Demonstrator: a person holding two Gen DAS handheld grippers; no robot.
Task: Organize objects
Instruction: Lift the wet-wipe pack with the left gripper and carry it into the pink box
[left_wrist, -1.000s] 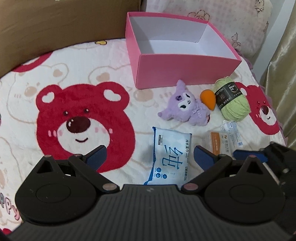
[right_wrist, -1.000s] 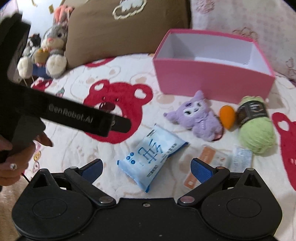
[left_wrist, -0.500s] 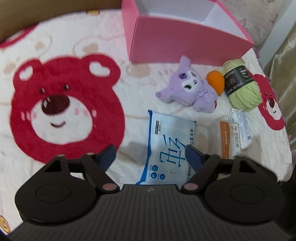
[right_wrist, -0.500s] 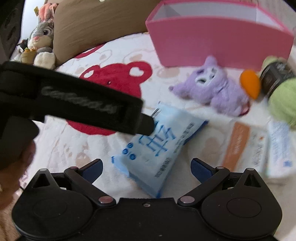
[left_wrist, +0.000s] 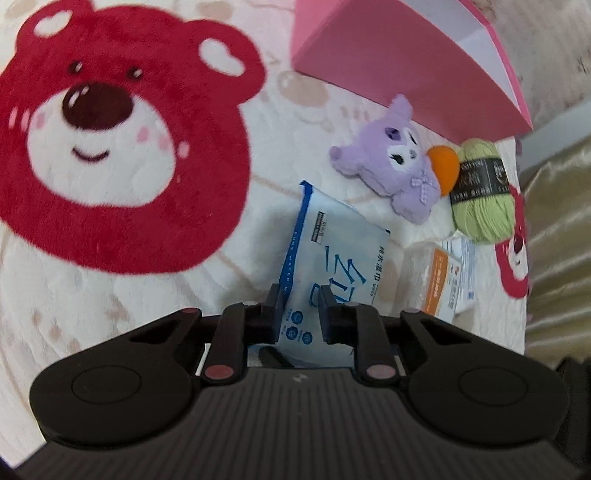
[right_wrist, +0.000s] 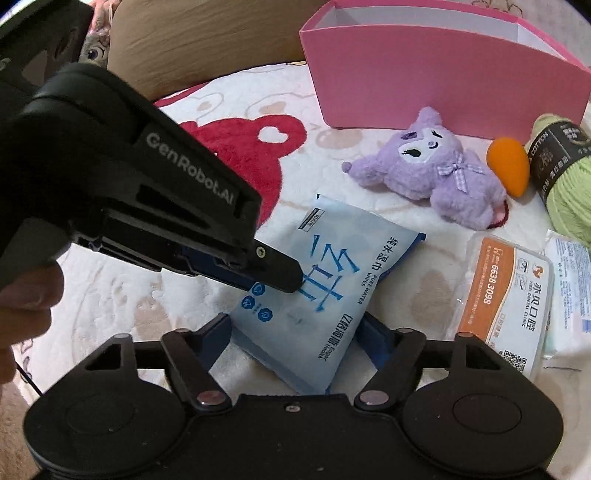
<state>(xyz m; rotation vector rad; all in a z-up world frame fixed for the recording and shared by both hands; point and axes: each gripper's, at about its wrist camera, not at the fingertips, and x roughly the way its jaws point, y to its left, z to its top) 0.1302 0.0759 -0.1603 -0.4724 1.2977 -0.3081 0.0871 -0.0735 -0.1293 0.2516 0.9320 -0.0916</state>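
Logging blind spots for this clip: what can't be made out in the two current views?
- Pink box contents: both views show only its outer wall and part of the inner wall.
- Wipes pack near end: left wrist view, hidden behind the left gripper.
- Green yarn: right wrist view, cut off by the edge.
- Right gripper contact with the pack: unclear.

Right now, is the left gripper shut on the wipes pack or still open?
Shut on it. The left gripper has its jaws pinching the near end of the blue wipes pack, which bulges between them.
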